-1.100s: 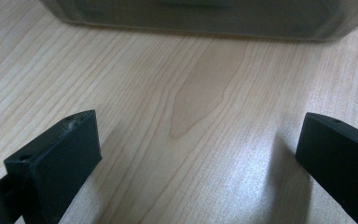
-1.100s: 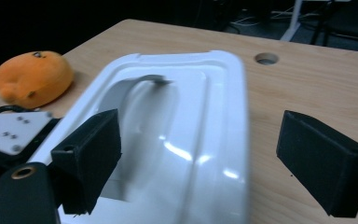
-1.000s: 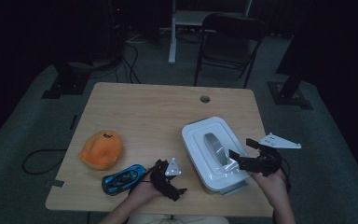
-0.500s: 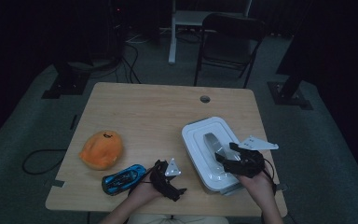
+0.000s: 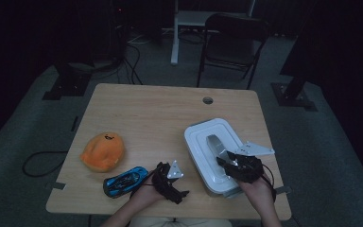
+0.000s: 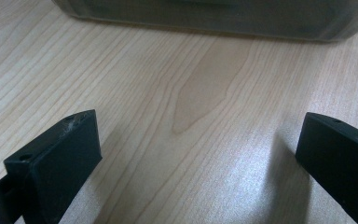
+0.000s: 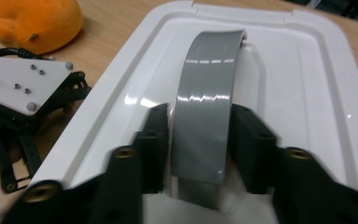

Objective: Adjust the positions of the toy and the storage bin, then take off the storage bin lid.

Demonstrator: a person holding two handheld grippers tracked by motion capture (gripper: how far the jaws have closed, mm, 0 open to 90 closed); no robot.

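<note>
Right gripper (image 7: 200, 135): jaws have just been closing, now clamped on grey handle (image 7: 205, 102) atop white bin (image 5: 203, 142). The bin sits at the table's (image 5: 160, 113) right front, its near corner close to the edge. Left gripper (image 6: 196, 144): jaws wide apart over bare wood, just left of the bin. Toy car (image 5: 125, 179) and orange plush (image 5: 103, 151) lie front left; the far half stays free.

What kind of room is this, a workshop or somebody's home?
Probably a lab or studio set up for recording, not a home. It is dark around one lit wooden table, stand bases and loose cables sit on grey carpet, and a folding chair stands behind.
</note>
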